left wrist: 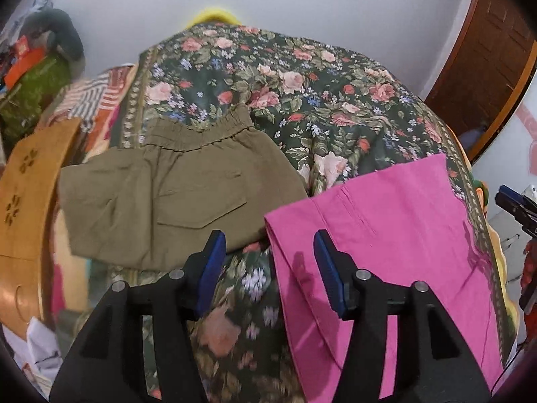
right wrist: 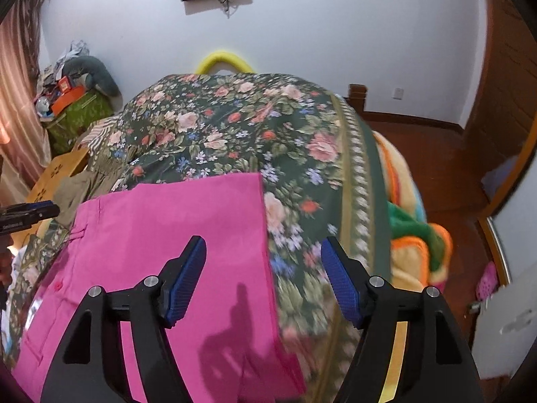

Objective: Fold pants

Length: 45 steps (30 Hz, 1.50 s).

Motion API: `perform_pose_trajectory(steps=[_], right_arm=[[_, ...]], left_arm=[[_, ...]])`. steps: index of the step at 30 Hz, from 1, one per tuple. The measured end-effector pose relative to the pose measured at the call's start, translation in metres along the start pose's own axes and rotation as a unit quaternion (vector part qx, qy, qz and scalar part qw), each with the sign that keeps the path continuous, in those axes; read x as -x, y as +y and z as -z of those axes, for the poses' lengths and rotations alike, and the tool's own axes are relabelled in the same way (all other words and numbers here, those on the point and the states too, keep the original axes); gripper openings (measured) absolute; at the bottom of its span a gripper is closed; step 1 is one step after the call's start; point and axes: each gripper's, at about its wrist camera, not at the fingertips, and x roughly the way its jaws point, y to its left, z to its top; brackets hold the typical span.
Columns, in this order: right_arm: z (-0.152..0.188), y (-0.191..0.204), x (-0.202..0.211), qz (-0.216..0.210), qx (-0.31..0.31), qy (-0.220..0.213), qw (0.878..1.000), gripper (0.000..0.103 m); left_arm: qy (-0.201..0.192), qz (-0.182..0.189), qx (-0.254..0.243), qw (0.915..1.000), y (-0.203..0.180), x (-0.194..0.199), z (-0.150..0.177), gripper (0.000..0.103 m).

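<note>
Pants [right wrist: 167,252] in pink run lengthwise toward the top of both frames, under your empty, open left tool [left wrist: 268,255] and right tool [right wrist: 263,262].

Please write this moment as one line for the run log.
left gripper: open, empty | right gripper: open, empty | pink pants: folded on floral bedspread | olive pants: folded beside

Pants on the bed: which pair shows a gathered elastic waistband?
The olive-brown pants, lying left of the pink pants. Their ruffled waistband and back pocket show; the pink pair looks smooth.
</note>
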Motion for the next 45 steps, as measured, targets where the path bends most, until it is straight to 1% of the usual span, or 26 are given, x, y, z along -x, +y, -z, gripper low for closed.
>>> perform_pose_trajectory(steps=[3, 5, 9, 14, 15, 16, 17, 18, 19, 20, 21, 22, 23, 25, 27, 30, 32, 35, 37, 41, 45], right_arm=[[-0.010, 0.002, -0.026, 0.000, 0.011, 0.011, 1.000, 0.067], [-0.015, 0.001, -0.038, -0.003, 0.011, 0.015, 1.000, 0.067], [-0.028, -0.004, -0.067, -0.008, 0.009, 0.023, 1.000, 0.067], [-0.035, -0.004, -0.098, -0.035, -0.003, 0.047, 0.998, 0.067], [-0.034, -0.002, -0.103, -0.039, -0.006, 0.051, 0.998, 0.062], [-0.032, 0.000, -0.107, -0.045, -0.008, 0.054, 0.997, 0.060], [-0.031, 0.002, -0.107, -0.042, -0.008, 0.046, 0.998, 0.056], [-0.031, 0.004, -0.106, -0.043, -0.005, 0.037, 0.998, 0.044], [-0.031, 0.007, -0.104, -0.048, 0.000, 0.032, 0.998, 0.037], [-0.031, 0.008, -0.103, -0.046, 0.003, 0.029, 0.999, 0.023], [-0.031, 0.012, -0.100, -0.039, 0.009, 0.029, 0.999, 0.012], [-0.033, 0.012, -0.101, -0.036, 0.013, 0.030, 0.999, 0.008], [-0.033, 0.015, -0.099, -0.031, 0.019, 0.031, 0.999, 0.007], [-0.036, 0.015, -0.097, -0.027, 0.022, 0.029, 0.999, 0.004], [-0.039, 0.016, -0.091, -0.021, 0.026, 0.020, 0.999, 0.004], [-0.049, 0.017, -0.073, -0.011, 0.035, -0.003, 0.999, 0.003], [-0.057, 0.018, -0.061, -0.009, 0.036, -0.017, 0.999, 0.003], [-0.073, 0.021, -0.031, -0.005, 0.037, -0.051, 0.998, 0.003], [-0.080, 0.022, -0.013, -0.016, 0.031, -0.067, 0.997, 0.003], [-0.081, 0.025, 0.020, -0.030, 0.029, -0.091, 0.995, 0.003], [-0.067, 0.026, 0.052, -0.041, 0.031, -0.099, 0.994, 0.003]], left_arm=[[0.016, 0.010, 0.009, 0.9998, 0.003, -0.020, -0.005, 0.055], [0.025, 0.030, 0.017, 0.9991, 0.004, -0.034, -0.006, 0.055], [0.039, 0.047, 0.013, 0.9981, 0.002, -0.053, -0.006, 0.055], [0.047, 0.060, 0.004, 0.9971, 0.001, -0.065, -0.005, 0.055], [0.047, 0.064, 0.002, 0.9968, 0.001, -0.066, -0.004, 0.054], [0.047, 0.068, 0.001, 0.9966, 0.001, -0.066, -0.004, 0.052], [0.047, 0.075, -0.001, 0.9961, 0.001, -0.066, -0.004, 0.043], [0.049, 0.091, -0.002, 0.9947, 0.000, -0.065, -0.005, 0.038], [0.047, 0.090, -0.002, 0.9949, -0.001, -0.064, -0.005, 0.034], [0.043, 0.084, -0.005, 0.9955, -0.003, -0.063, -0.005, 0.028], [0.041, 0.081, -0.011, 0.9958, -0.006, -0.061, -0.006, 0.025], [0.038, 0.074, -0.012, 0.9964, -0.008, -0.060, -0.007, 0.019], [0.035, 0.067, -0.012, 0.9971, -0.009, -0.057, -0.008, 0.016], [0.026, 0.054, -0.013, 0.9981, -0.011, -0.050, -0.011, 0.015], [0.009, 0.036, -0.022, 0.9990, -0.014, -0.040, -0.016, 0.014], [-0.013, 0.025, -0.028, 0.9992, -0.018, -0.022, -0.026, 0.013], [-0.037, 0.015, -0.033, 0.9986, -0.024, -0.003, -0.038, 0.013], [-0.073, 0.005, -0.040, 0.9965, -0.031, 0.024, -0.051, 0.013], [-0.095, 0.002, -0.045, 0.9945, -0.035, 0.044, -0.056, 0.013], [-0.123, -0.006, -0.066, 0.9902, -0.044, 0.076, -0.050, 0.012], [-0.131, -0.019, -0.089, 0.9872, -0.057, 0.099, -0.030, 0.012]])
